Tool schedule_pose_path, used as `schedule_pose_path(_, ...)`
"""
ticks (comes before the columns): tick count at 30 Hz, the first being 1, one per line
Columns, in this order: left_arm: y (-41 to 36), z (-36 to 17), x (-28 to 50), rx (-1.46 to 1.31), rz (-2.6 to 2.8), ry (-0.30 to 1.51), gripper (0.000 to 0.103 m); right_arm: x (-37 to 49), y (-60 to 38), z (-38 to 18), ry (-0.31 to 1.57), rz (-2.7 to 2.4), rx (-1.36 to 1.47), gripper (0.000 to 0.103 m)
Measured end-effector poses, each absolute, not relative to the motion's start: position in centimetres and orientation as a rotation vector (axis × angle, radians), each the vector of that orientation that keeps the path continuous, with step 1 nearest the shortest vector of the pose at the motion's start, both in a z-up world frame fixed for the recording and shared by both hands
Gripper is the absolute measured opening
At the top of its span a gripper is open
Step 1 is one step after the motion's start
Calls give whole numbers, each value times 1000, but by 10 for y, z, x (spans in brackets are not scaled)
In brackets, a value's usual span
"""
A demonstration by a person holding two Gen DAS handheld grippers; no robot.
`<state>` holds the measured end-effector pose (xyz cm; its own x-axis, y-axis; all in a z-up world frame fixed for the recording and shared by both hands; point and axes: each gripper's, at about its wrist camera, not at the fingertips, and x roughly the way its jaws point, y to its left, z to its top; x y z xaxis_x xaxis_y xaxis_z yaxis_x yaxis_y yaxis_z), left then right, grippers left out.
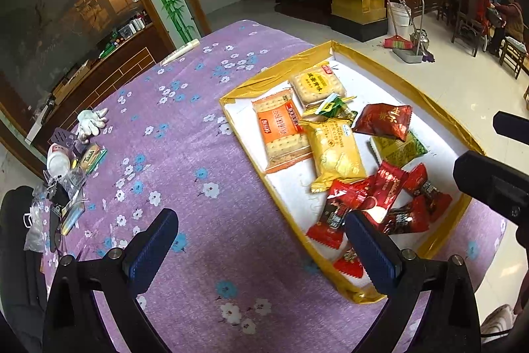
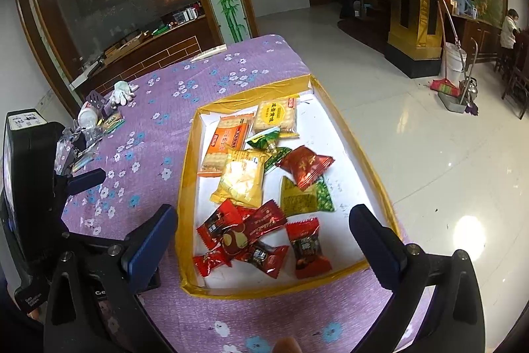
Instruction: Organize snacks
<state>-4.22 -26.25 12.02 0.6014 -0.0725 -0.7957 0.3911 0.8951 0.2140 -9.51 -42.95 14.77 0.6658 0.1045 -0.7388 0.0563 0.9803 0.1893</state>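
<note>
Both the left gripper (image 1: 261, 248) and right gripper (image 2: 263, 242) hover with fingers spread wide, holding nothing; the snacks (image 2: 261, 177) lie jumbled inside the gold-edged tray (image 2: 373, 167); sorting seems barely begun; next, likely descending onto the near red candies (image 2: 254, 237).

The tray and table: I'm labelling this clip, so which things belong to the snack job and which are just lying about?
Job:
tray
orange cracker pack
yellow snack pack
red candies

Lying about:
white glove
clutter at the table edge
broom
</note>
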Motion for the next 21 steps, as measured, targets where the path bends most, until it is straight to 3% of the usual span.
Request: schedule_pose_path(21, -301, 116, -46, 439, -316, 919, 102, -101, -470, 137, 864, 6, 274, 103)
